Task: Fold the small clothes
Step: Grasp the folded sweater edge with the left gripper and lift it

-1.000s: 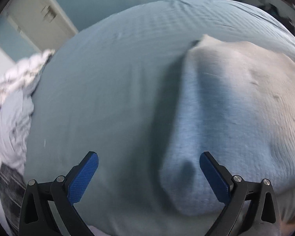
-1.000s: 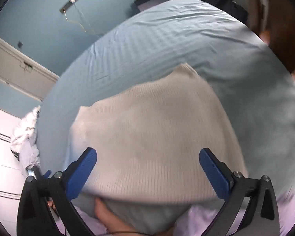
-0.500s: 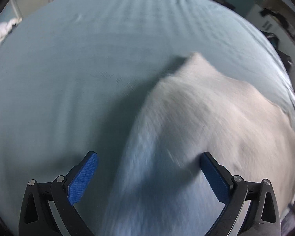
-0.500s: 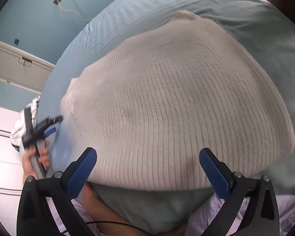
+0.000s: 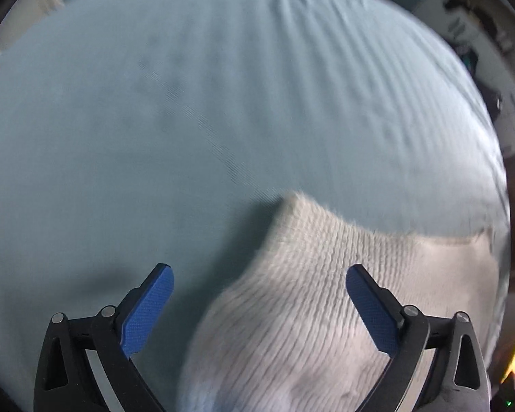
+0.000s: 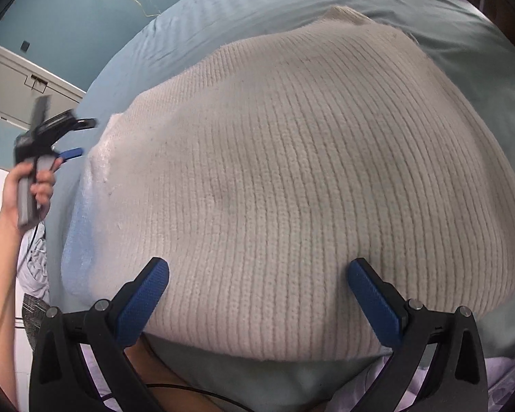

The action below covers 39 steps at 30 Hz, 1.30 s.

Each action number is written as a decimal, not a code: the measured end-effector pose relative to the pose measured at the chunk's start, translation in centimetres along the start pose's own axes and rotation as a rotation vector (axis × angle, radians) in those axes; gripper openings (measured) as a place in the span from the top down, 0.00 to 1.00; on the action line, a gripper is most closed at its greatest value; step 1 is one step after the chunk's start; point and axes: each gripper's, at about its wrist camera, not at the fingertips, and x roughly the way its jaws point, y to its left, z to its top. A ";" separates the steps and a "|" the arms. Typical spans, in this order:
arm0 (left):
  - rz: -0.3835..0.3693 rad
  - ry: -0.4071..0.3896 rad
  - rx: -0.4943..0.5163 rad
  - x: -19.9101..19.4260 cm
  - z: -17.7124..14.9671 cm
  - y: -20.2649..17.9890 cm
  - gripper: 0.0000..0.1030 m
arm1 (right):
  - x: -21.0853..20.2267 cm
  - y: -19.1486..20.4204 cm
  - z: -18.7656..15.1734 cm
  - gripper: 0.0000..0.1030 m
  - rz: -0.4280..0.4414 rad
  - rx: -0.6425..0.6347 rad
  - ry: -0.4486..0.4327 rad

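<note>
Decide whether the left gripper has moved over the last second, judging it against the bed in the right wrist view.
Yes. The left gripper has come into sight and risen at the left side of the bed, beside the white knitted garment. It holds nothing.

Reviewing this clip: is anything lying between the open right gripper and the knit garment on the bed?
Nothing visible. The right gripper hangs open directly over the cream knit garment, which lies alone on the blue bedsheet.
</note>
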 end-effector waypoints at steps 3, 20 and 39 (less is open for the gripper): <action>0.085 0.025 0.123 2.4 0.4 -1.8 0.22 | -1.0 0.4 -0.1 0.01 0.081 -0.026 -0.039; 0.088 -0.237 -0.053 0.0 -2.1 1.7 0.91 | 1.5 0.9 -0.4 0.01 -0.068 -0.106 0.033; 0.094 -0.180 0.110 -9.4 -26.8 -4.9 0.02 | -2.0 1.4 -0.9 0.01 -0.076 -0.082 -0.091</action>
